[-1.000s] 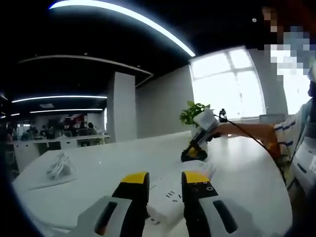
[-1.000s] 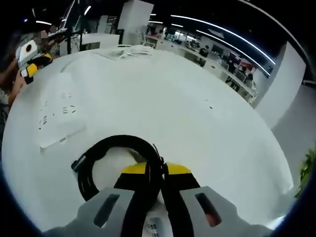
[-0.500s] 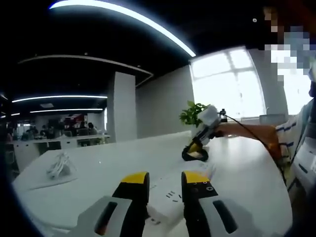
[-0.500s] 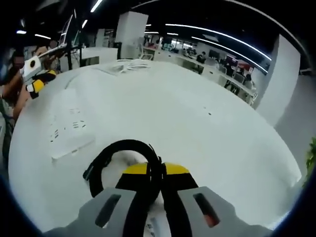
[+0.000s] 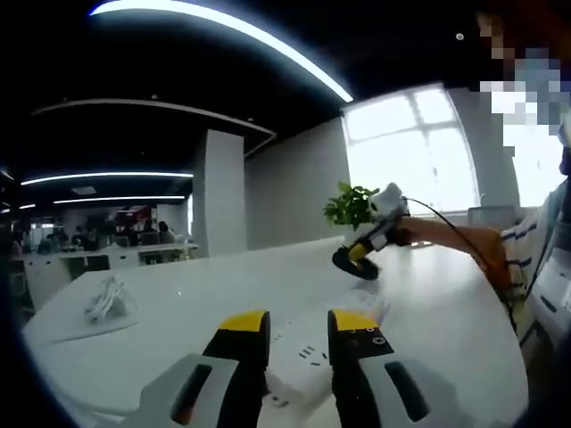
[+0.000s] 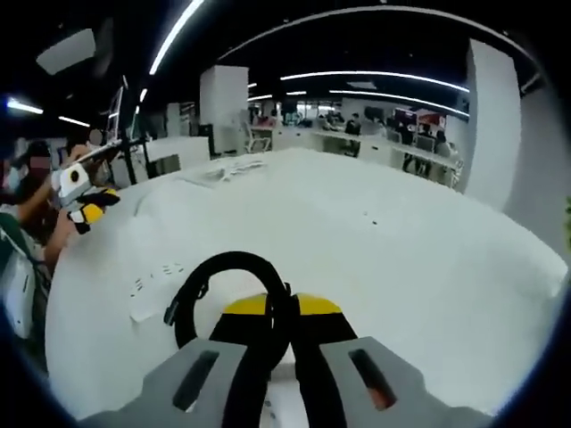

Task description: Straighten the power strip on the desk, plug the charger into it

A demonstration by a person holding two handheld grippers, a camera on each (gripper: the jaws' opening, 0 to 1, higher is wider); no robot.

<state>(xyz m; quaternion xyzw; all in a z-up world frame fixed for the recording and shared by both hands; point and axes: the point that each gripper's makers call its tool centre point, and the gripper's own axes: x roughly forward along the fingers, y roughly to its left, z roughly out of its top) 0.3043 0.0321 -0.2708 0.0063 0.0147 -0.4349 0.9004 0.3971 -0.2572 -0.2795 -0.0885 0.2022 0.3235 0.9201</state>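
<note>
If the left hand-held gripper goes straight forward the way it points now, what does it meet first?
Probably the white power strip: it lies on the desk between and just beyond the open jaws of the left hand-held gripper. Depth is hard to judge in this fisheye view.

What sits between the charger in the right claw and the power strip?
Nothing visible. The right claw is shut on the charger's coiled cable; bare white desk lies between it and the strip to its left.

Open office with white desks [image 6: 428,232], ceiling light strips [image 5: 268,45], bright window [image 5: 410,152].
</note>
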